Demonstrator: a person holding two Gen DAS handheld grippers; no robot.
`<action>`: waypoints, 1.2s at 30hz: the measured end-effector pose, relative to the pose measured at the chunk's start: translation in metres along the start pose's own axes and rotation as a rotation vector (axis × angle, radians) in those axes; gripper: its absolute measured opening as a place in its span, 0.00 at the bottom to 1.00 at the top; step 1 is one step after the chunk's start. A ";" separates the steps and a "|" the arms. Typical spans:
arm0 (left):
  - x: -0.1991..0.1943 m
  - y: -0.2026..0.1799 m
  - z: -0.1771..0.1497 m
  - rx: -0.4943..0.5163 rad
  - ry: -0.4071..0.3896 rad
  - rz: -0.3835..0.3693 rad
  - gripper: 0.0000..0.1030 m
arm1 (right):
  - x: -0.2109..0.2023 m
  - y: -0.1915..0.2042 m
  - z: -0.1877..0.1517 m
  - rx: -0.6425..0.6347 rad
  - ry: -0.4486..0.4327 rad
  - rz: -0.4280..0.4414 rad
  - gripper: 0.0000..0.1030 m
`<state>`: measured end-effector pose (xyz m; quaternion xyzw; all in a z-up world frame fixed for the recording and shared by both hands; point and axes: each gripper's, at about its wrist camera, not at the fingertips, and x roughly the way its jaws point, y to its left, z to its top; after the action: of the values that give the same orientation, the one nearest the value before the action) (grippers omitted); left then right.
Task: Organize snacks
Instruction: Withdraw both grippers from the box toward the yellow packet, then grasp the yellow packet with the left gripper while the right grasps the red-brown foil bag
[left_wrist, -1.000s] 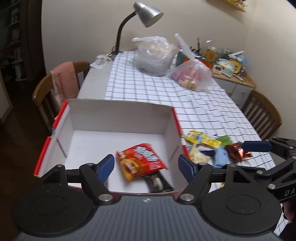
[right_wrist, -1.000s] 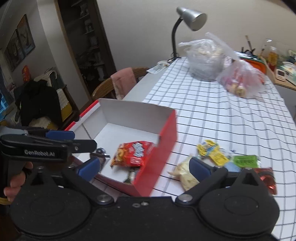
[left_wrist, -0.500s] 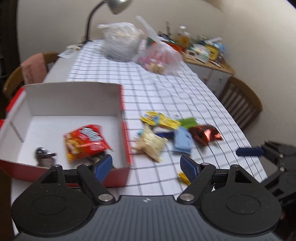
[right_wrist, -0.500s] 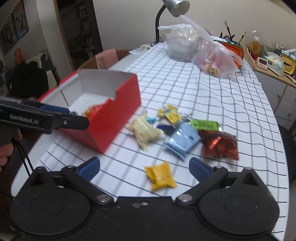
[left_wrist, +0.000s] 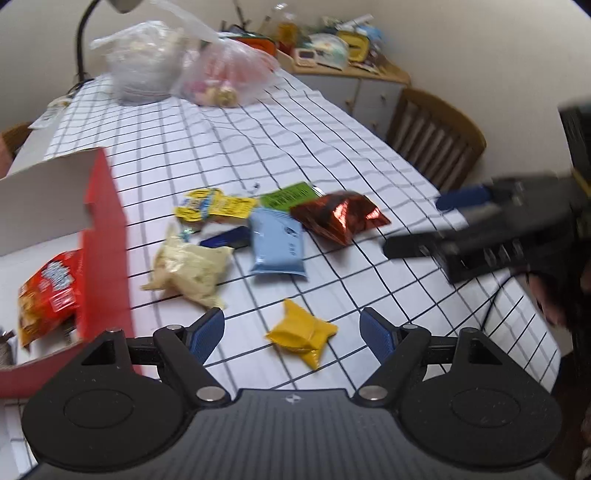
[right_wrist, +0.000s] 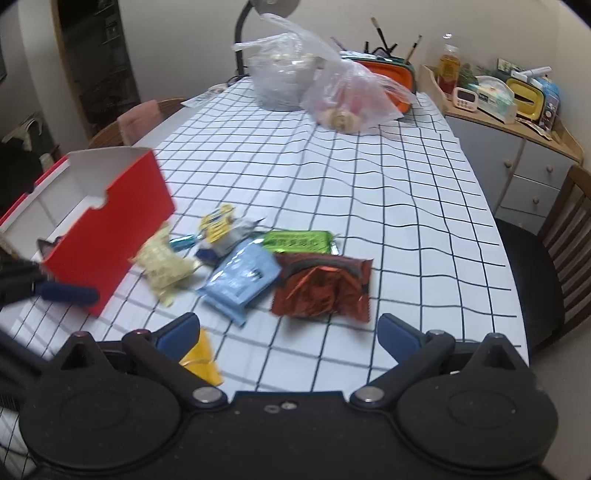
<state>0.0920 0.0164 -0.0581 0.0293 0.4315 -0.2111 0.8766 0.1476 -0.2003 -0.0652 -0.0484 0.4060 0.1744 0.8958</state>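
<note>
Red box (left_wrist: 103, 236) far left with a red chip bag (left_wrist: 48, 291) inside. Loose snacks beside it on the checked cloth (left_wrist: 258, 147). Left gripper (left_wrist: 291, 328) spread wide over the yellow packet (left_wrist: 303, 332), not touching. Right gripper (right_wrist: 288, 332) gaping too, empty.

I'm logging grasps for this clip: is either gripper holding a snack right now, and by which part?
Nothing is held. The left gripper stands open above the yellow packet; the right gripper is open and empty too.
</note>
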 end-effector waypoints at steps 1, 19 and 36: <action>0.005 -0.004 0.000 0.013 0.006 -0.006 0.78 | 0.005 -0.002 0.002 0.000 0.000 -0.006 1.00; 0.076 -0.032 -0.004 0.264 0.130 0.027 0.78 | 0.085 -0.027 0.030 0.077 0.077 -0.051 1.00; 0.085 -0.029 -0.008 0.254 0.147 0.045 0.46 | 0.101 -0.026 0.025 0.122 0.129 -0.030 0.74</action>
<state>0.1204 -0.0375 -0.1246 0.1652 0.4637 -0.2418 0.8362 0.2356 -0.1912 -0.1251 -0.0110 0.4718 0.1327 0.8716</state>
